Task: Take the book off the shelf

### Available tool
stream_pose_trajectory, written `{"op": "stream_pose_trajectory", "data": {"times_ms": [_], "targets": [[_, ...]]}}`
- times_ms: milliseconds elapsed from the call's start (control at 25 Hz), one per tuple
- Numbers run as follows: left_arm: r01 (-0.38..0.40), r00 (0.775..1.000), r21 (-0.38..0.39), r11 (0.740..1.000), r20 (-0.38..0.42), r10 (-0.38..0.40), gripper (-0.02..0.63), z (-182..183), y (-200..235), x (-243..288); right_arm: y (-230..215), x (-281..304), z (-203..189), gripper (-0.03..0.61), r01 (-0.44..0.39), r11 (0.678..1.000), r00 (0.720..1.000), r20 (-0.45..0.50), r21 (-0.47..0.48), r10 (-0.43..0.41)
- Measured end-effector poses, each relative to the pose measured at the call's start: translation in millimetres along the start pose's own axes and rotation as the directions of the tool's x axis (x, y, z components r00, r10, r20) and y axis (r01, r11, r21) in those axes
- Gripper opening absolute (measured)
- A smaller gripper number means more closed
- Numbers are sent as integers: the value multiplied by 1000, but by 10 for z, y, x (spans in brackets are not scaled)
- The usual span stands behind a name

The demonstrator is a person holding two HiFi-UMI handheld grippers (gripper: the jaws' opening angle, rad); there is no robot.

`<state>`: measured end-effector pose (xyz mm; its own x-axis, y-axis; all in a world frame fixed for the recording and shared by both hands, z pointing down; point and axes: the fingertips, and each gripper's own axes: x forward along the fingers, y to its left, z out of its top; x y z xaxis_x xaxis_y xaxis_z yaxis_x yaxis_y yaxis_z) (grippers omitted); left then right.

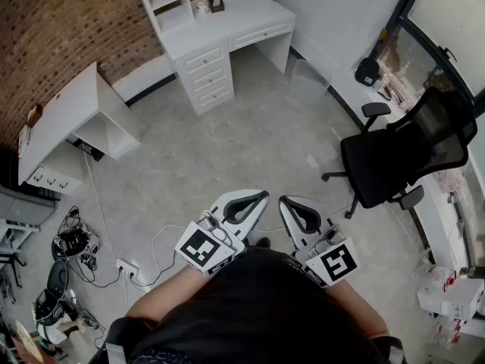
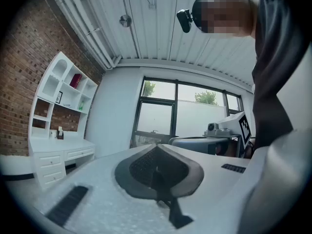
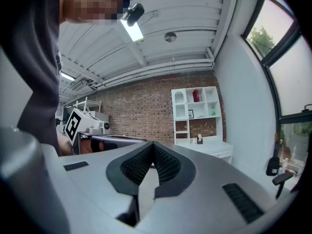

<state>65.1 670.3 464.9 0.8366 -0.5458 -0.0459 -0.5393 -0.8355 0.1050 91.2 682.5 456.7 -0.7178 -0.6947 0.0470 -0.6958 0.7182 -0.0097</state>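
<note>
A: Book?
B: 1 red book (image 3: 196, 95), in a top compartment of the white shelf unit (image 3: 180, 112).
A: Grippers?
B: Left gripper (image 1: 250, 202), right gripper (image 1: 294, 211): jaws together, empty. Black mesh office chair (image 1: 402, 154) rightward.

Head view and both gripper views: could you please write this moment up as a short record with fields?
left gripper: shut, nothing between the jaws, held near the body
right gripper: shut, empty, beside the left one
book: red, standing in the top row of the shelf, untouched
shelf: white, on a white desk by the brick wall, across the room
chair: black office chair, to the person's right
task state: not yet begun
</note>
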Motion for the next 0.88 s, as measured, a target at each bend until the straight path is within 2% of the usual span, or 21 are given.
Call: {"op": "stream_pose_trajectory", "data": {"times_ms": [520,880], "targets": [[-25,1000,-30,999,-20,25,8,-74,306,-34,-74,288,-82,15,-19,999,1000,-22,29,20],[-38,999,-43,998,-17,38,8,-30,1177,-25,-288,1143,-71,17,-40,998,999,-17,48,41]]}}
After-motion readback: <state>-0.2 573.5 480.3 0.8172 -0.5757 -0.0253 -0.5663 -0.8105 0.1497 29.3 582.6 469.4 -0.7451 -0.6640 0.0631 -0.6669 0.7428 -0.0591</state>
